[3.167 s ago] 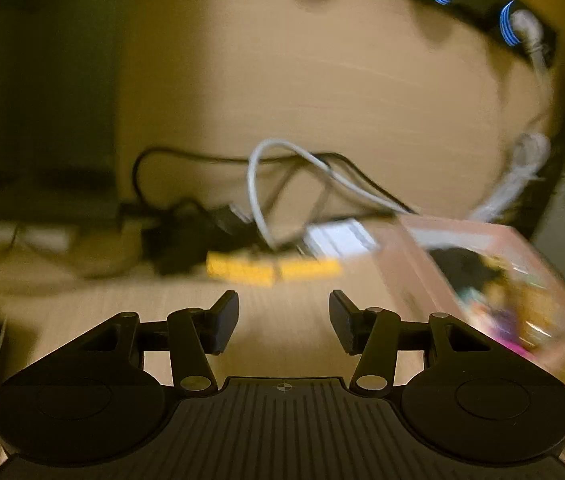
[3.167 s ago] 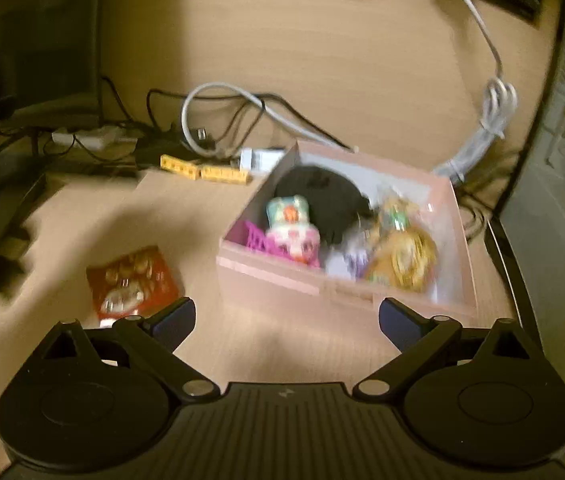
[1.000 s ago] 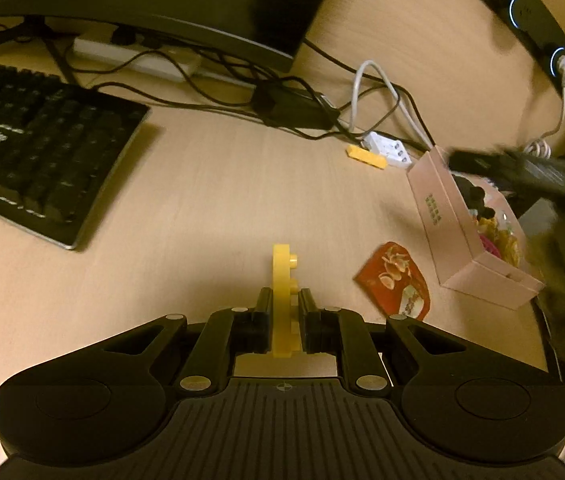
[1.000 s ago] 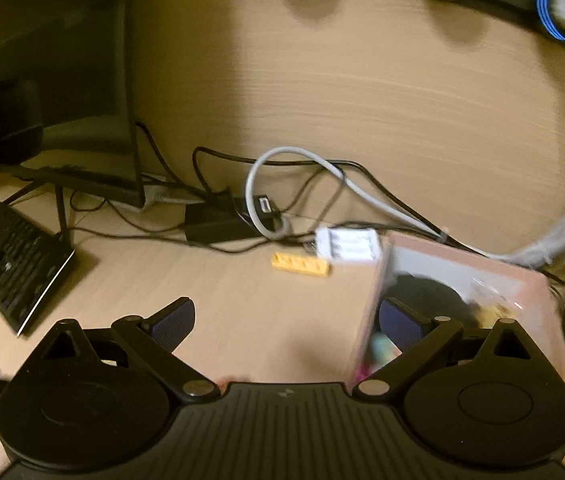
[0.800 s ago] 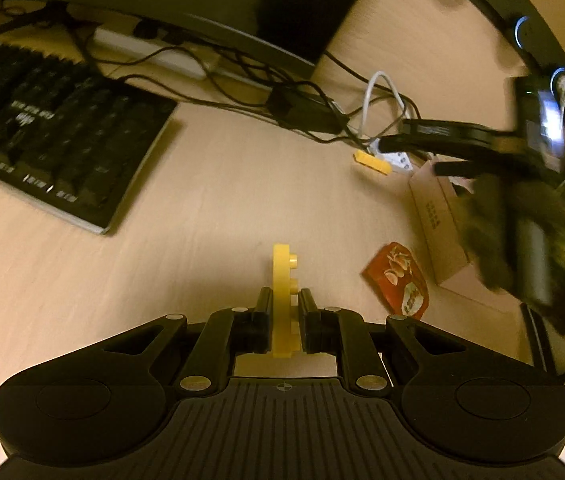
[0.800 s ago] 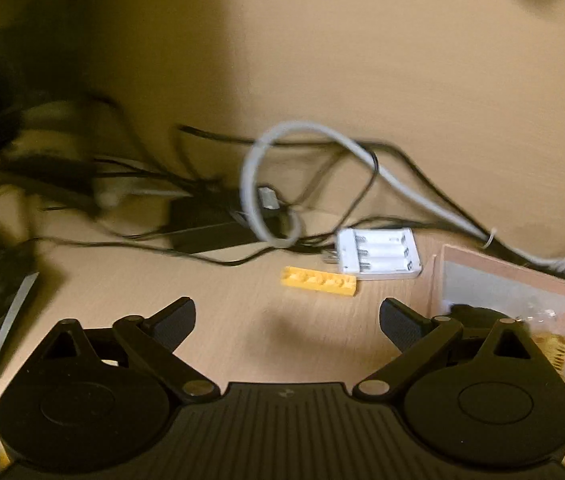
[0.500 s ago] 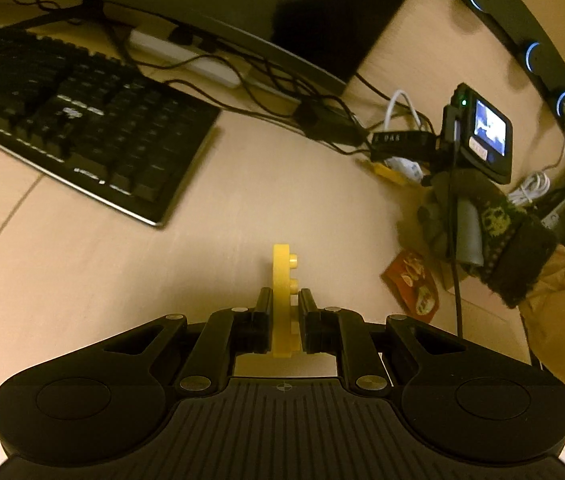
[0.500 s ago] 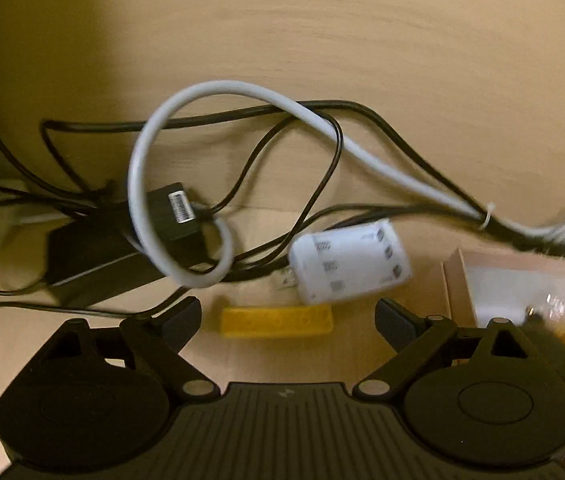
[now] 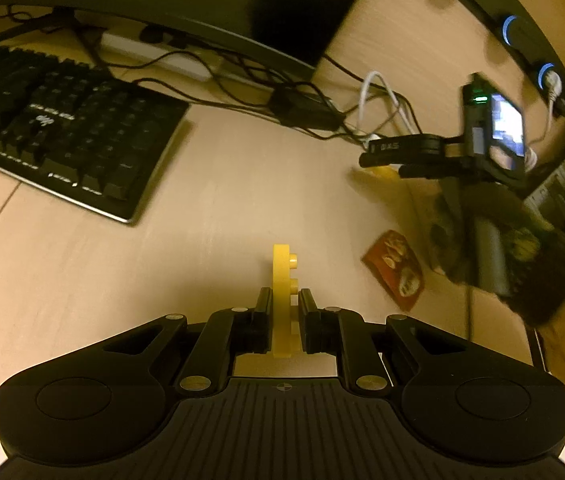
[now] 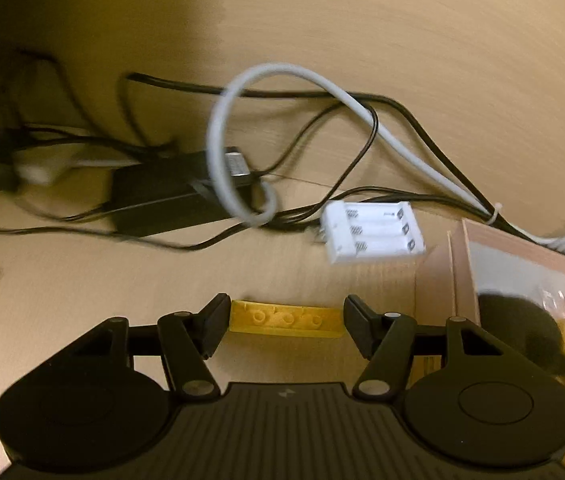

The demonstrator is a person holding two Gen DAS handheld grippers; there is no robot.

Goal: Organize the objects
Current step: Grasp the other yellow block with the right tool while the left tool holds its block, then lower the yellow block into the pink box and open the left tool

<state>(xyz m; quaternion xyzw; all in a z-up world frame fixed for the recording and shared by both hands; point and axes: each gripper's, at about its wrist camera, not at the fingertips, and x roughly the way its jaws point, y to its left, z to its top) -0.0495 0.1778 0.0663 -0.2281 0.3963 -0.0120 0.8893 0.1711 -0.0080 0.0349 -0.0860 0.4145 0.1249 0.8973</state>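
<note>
right gripper [image 10: 285,322] has closed in around yellow brick [image 10: 284,323].

You hold a yellow studded brick [image 9: 282,300] in the black left gripper [image 9: 282,322], above a pale wood-grain desk [image 9: 202,208]. A second yellow brick [image 10: 285,323] lies between your black right gripper's [image 10: 285,328] fingers. Near the desk's back edge sit a white battery holder [image 10: 372,233], a grey cable [image 10: 218,152], and black leads. The box [image 10: 434,280] is pink; the packet [image 9: 396,270] is red; the keyboard [image 9: 62,136] is black.
</note>
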